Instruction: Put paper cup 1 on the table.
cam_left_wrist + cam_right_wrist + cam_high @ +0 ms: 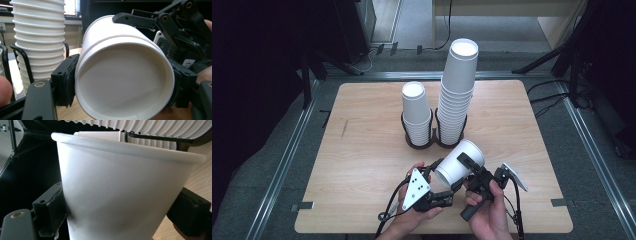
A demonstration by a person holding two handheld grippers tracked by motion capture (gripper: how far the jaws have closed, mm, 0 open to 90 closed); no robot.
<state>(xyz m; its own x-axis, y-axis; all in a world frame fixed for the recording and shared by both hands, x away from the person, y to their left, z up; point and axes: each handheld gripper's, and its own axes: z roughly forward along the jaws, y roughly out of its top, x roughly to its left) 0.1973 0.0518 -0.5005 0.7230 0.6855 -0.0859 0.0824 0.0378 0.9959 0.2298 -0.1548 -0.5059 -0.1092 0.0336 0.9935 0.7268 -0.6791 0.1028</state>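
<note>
A white paper cup (458,161) lies tilted between both hands, above the wooden table (362,165). The left gripper (438,172) pinches its base end; the right gripper (468,165) clamps its wall. Judged midway: the cup is off the two white cup stacks (457,95) but not yet placed anywhere.

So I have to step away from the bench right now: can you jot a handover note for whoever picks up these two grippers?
Left gripper: shut on the base end of the white paper cup, which lies tilted on its side above the light wooden table.
Right gripper: jaws closed on the same cup's wall, near its rim.
The cup may be two nested ones; a seam rings it in the left gripper view.
Short stack of white cups and tall stack of white cups stand in the black wire holder behind.
Done: cup lifted, held by both.
Left, probably: separate it or put it on a stack.
</note>
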